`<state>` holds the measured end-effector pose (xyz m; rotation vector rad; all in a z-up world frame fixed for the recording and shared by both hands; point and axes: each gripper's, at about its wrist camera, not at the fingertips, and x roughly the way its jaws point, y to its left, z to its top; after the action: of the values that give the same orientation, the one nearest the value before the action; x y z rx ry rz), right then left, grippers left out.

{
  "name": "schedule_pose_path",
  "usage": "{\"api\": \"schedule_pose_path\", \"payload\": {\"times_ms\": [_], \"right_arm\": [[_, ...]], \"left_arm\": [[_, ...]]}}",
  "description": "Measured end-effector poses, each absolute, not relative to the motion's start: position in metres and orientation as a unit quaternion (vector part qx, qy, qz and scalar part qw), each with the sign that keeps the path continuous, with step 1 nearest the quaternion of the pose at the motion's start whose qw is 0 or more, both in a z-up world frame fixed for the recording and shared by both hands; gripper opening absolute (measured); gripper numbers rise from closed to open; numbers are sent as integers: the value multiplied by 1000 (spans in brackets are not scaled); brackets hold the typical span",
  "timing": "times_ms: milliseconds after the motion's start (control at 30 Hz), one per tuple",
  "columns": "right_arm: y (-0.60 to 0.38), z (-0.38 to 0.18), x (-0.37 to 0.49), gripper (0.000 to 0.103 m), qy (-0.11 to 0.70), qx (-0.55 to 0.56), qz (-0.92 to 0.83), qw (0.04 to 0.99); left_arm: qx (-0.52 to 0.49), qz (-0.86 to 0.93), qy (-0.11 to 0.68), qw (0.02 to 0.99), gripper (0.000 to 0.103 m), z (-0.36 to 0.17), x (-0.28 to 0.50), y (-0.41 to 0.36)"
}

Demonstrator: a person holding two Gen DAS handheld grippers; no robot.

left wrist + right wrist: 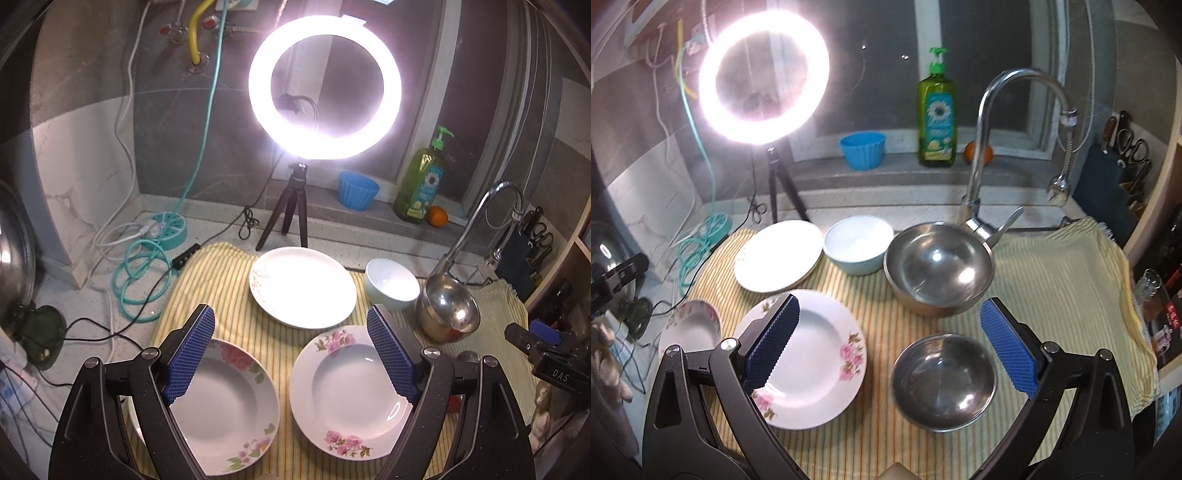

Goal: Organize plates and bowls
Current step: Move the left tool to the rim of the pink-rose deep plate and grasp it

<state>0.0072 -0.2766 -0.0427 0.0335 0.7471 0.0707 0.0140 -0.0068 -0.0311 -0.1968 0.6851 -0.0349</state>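
While nothing is yet stacked, three plates and three bowls are seen spread apart | left gripper (289, 357) and right gripper (889, 345) held wide open, empty.

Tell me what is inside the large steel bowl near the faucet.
Nothing visible: the large steel bowl looks empty in the right wrist view, showing only reflections. The left wrist view sees mostly its outer wall, with a reddish patch low down. What lies beneath it on the striped towel is covered.

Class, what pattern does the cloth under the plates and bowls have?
The cloth has thin yellow stripes on a pale ground, clearest in the right wrist view.
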Motion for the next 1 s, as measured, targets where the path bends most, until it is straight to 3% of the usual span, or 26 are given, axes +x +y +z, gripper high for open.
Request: {"api": "schedule_pose_path", "payload": {"times_ms": [167,267,333,400,567,1000], "right_arm": [[-266,-58,3,83,395,23,78,915],[-260,-71,-1,69,421,32,105,901],[-256,-81,-1,53,440,39,123,889],[-254,-90,-3,47,458,50,137,877],[-250,-116,-9,39,488,79,160,854],[-257,-168,-15,26,554,159,158,802]], "left_arm": [[-100,-43,365,925,69,-47,23,-7],[-112,-67,387,913,57,-57,28,-5],[-113,-75,399,907,50,-64,32,-6],[-116,-87,412,899,43,-70,36,-6],[-125,-116,445,879,28,-87,49,-5],[-121,-159,517,832,17,-129,89,-10]]}}
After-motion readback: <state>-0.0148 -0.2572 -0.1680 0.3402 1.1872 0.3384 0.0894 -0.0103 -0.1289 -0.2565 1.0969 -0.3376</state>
